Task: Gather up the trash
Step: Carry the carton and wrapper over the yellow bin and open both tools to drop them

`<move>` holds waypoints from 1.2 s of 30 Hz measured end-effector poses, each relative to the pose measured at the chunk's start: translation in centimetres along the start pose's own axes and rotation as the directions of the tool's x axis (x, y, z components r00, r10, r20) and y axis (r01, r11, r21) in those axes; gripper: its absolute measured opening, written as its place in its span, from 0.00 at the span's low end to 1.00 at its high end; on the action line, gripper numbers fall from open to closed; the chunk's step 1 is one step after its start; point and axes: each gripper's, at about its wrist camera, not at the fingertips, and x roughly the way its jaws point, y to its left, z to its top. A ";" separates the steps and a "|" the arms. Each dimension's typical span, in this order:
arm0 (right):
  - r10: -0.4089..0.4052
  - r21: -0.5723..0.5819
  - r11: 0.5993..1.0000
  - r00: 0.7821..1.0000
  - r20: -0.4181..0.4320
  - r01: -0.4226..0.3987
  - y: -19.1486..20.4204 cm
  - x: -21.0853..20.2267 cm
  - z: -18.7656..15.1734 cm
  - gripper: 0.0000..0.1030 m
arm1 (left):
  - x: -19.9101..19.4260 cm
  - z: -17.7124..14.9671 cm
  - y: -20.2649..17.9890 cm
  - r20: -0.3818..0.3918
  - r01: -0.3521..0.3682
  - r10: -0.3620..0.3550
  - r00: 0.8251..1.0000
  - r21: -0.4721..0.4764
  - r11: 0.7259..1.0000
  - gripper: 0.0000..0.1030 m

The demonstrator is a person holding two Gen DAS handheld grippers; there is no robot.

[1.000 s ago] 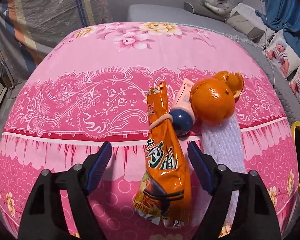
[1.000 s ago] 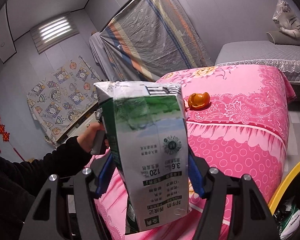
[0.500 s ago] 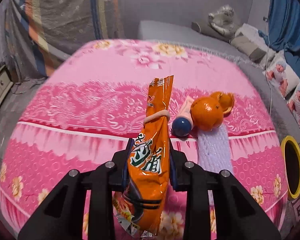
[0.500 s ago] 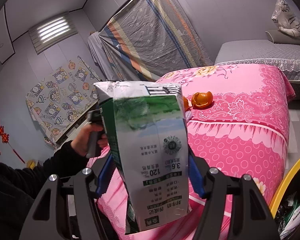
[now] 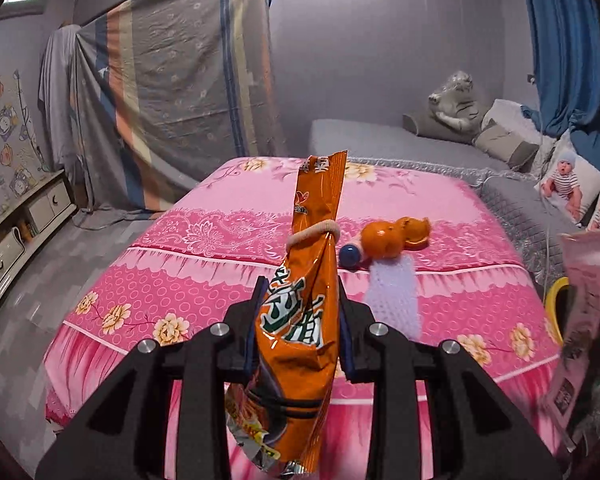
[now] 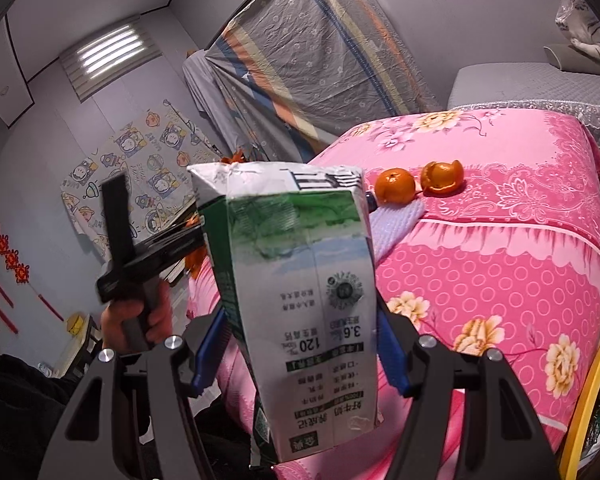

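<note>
On my left camera, my left gripper [image 5: 300, 320] is clamped on the orange snack bag [image 5: 300, 312], which hangs clear of the pink bed [image 5: 204, 256]. At two o'clock from it an orange [image 5: 382, 238], its peel [image 5: 416, 232] and a white net [image 5: 392, 296] lie on the bed.

On my right camera, my right gripper [image 6: 300, 340] squeezes an upside-down milk carton [image 6: 300, 300]. At nine o'clock a hand [image 6: 138, 320] grips the other tool's handle. The yellow bin rim [image 6: 588, 396] is at four o'clock.

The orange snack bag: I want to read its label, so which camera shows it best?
The left wrist view: the snack bag fills the centre, clamped upright in the left tongs, print facing the lens. The right wrist view shows only slivers of it behind the milk carton.
</note>
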 end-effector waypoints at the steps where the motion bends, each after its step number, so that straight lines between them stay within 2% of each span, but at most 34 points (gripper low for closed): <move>1: -0.001 -0.001 1.000 1.000 0.001 0.001 0.1 -0.1 0.0 0.60 | -0.5 -0.1 -0.4 0.009 0.005 -0.006 1.000 0.005 1.000 0.28; 6: -0.007 0.010 1.000 1.000 0.014 0.007 0.1 -0.8 -0.1 0.60 | -3.1 0.2 -2.5 0.054 0.056 -0.059 0.997 0.042 0.998 0.28; 12: -0.036 0.042 0.999 0.998 0.045 0.034 -0.8 -2.2 -0.3 0.60 | -4.3 1.1 -5.4 0.086 0.104 -0.111 0.990 0.092 0.990 0.28; 24: -0.109 0.133 0.987 0.985 0.131 0.092 -4.6 -6.6 -1.3 0.60 | -4.9 2.2 -10.9 0.113 0.180 -0.204 0.972 0.193 0.965 0.28; 29: -0.165 0.167 0.977 0.968 0.187 0.135 -6.3 -9.3 -1.8 0.60 | -4.9 2.7 -13.3 0.117 0.214 -0.246 0.962 0.235 0.948 0.28; 34: -0.250 0.209 0.957 0.935 0.253 0.199 -7.9 -12.6 -2.2 0.60 | -4.9 3.0 -15.6 0.115 0.256 -0.294 0.949 0.263 0.930 0.28; 36: -0.295 0.225 0.945 0.915 0.277 0.237 -8.3 -13.9 -2.5 0.60 | -4.8 3.3 -16.4 0.117 0.268 -0.309 0.944 0.275 0.923 0.28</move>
